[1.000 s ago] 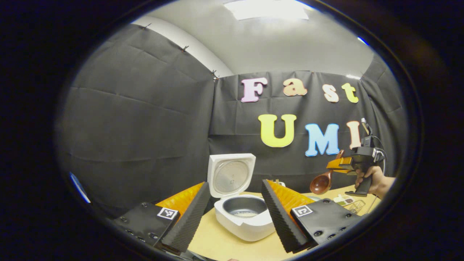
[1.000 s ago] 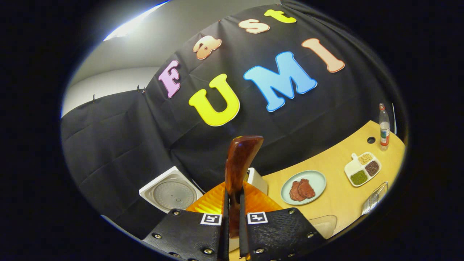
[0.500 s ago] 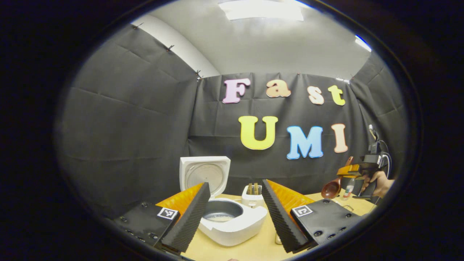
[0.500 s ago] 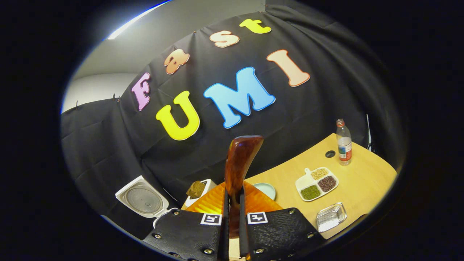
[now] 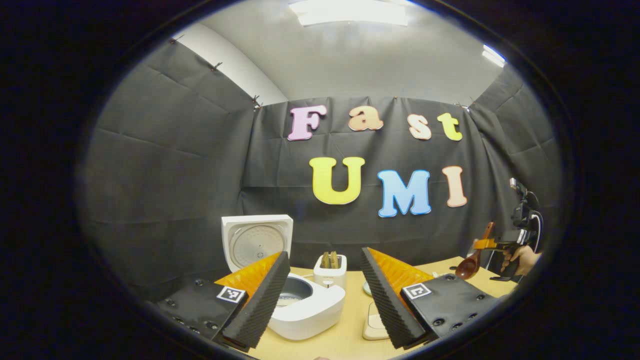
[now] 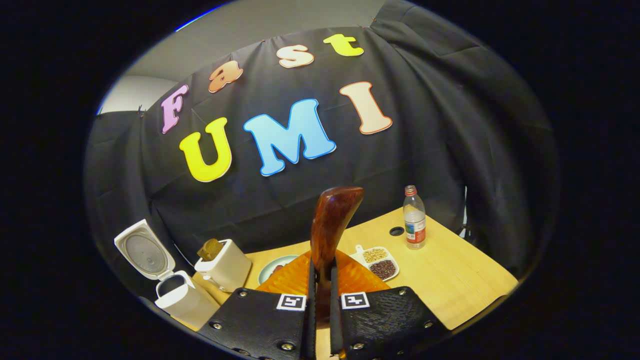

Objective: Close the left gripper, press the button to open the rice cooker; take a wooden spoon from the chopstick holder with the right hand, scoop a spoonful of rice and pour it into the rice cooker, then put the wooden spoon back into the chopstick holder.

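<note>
Wooden spoon: return to chopstick holder

Clamped by handle in right gripper jaws, aloft over worktop. Left gripper jaws released, near open rice cooker. Chopstick holder beside cooker. Advised: align spoon upright above holder, lower slowly, release only once seated.

Black-draped booth around a pale wooden table

A light wooden tabletop with a round cable hole stood against the black cloth wall, which hung in creased panels behind it and to both sides, pinned by small clips along its top edge. Above the cloth, a plain white wall and a grey ceiling showed, with a bright rectangular ceiling light panel overhead and a smaller light near the right corner.
</note>
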{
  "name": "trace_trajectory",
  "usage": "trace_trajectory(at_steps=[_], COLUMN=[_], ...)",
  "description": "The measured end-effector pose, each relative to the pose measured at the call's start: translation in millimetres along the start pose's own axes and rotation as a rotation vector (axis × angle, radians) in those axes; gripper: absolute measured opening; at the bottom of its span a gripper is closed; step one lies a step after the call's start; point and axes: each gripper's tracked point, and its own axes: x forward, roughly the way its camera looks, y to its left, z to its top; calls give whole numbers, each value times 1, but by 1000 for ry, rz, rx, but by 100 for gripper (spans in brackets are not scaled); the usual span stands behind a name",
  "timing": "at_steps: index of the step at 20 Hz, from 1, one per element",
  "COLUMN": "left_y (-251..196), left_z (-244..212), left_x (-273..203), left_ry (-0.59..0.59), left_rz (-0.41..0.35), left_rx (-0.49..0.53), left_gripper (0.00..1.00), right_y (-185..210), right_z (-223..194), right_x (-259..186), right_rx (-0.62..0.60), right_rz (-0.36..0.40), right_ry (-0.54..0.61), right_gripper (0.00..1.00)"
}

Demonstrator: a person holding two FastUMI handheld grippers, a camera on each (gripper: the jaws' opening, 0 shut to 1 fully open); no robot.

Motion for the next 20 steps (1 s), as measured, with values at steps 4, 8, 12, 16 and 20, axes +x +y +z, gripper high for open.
trace_trajectory(at_steps=[4,8,12,16,20], left_y=[-17,-28,-32,-38,-46], left_z=[-1,-1,1,1,3], left_x=[2,0,-2,-4,0], left_ry=[11,19,23,23,16], left_rz=[-8,-12,-6,-5,-15], left_rx=[15,35,48,56,54], left_gripper=[98,100,100,98,100], right_y=[-27,-51,-58,-62,-72], right_z=[-24,-45,-67,-85,-75], right_x=[7,12,14,14,9], right_rx=[-18,-26,-13,15,-47], right_rz=[-42,-90,-95,-84,-92], right_ry=[39,72,118,170,125], right_gripper=[11,12,12,13,30])
